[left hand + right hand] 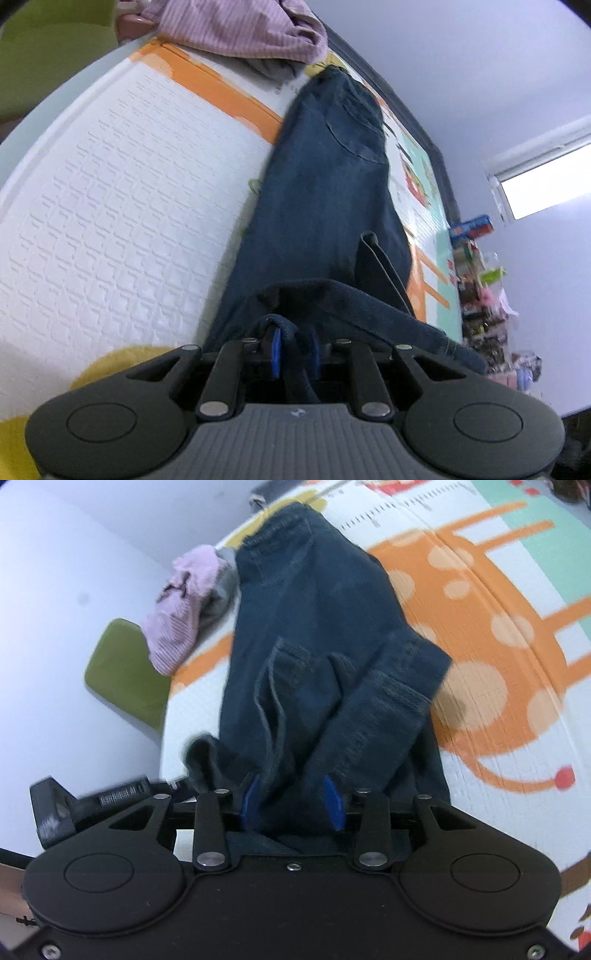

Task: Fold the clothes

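Observation:
Dark blue jeans [325, 184] lie lengthwise on a patterned play mat [110, 203], waistband at the far end. My left gripper [293, 349] is shut on a raised fold of their near hem, its blue pads close together with denim pinched between them. In the right wrist view the jeans [314, 609] stretch away from me, with one leg end folded back over the rest. My right gripper [293, 801] stands open, its blue pads well apart, and loose denim lies between them.
A pink striped garment [240, 29] is heaped past the waistband, also in the right view [181, 616]. A green cushion [122, 672] lies beside the mat [480, 646]. Black hardware [74, 805] sits at the left. Cluttered shelves [476, 277] stand by the wall.

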`<state>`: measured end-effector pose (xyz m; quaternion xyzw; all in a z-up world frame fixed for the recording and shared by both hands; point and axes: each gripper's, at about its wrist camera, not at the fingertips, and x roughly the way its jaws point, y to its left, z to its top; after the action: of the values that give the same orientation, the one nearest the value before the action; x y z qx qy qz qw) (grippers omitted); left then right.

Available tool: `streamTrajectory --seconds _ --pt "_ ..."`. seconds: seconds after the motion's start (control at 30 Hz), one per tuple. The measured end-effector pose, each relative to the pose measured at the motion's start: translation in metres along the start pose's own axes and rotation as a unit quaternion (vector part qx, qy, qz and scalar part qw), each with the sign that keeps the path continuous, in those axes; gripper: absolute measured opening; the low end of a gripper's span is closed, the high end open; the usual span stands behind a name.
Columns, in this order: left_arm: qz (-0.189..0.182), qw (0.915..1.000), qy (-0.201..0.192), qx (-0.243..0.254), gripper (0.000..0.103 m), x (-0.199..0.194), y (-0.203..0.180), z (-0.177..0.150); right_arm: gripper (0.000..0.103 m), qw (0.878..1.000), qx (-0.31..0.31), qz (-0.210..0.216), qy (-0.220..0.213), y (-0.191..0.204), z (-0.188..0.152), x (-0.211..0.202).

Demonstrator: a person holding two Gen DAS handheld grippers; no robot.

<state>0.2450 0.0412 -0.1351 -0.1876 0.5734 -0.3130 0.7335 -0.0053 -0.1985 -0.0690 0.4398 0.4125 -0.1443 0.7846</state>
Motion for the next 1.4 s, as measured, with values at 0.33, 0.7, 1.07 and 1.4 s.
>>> streamTrajectory --seconds 0.33,0.7,1.07,1.4 --pt "0.018 0.9941 -0.006 -0.107 0.018 0.022 0.033 0.016 0.037 0.997 -0.016 0.007 0.081 -0.007 -0.036 0.033" --pt "0.013 0.9947 -0.006 -0.101 0.020 0.014 0.031 0.015 0.037 0.986 -0.124 0.010 0.107 0.043 -0.057 0.072" --pt "0.052 0.9973 -0.035 -0.039 0.043 -0.015 0.019 0.006 0.037 0.995 -0.095 0.006 0.013 0.051 -0.012 0.072" --pt "0.023 0.9918 0.008 0.125 0.044 -0.025 -0.024 -0.028 0.037 0.997 -0.076 0.020 -0.004 0.051 0.011 0.058"
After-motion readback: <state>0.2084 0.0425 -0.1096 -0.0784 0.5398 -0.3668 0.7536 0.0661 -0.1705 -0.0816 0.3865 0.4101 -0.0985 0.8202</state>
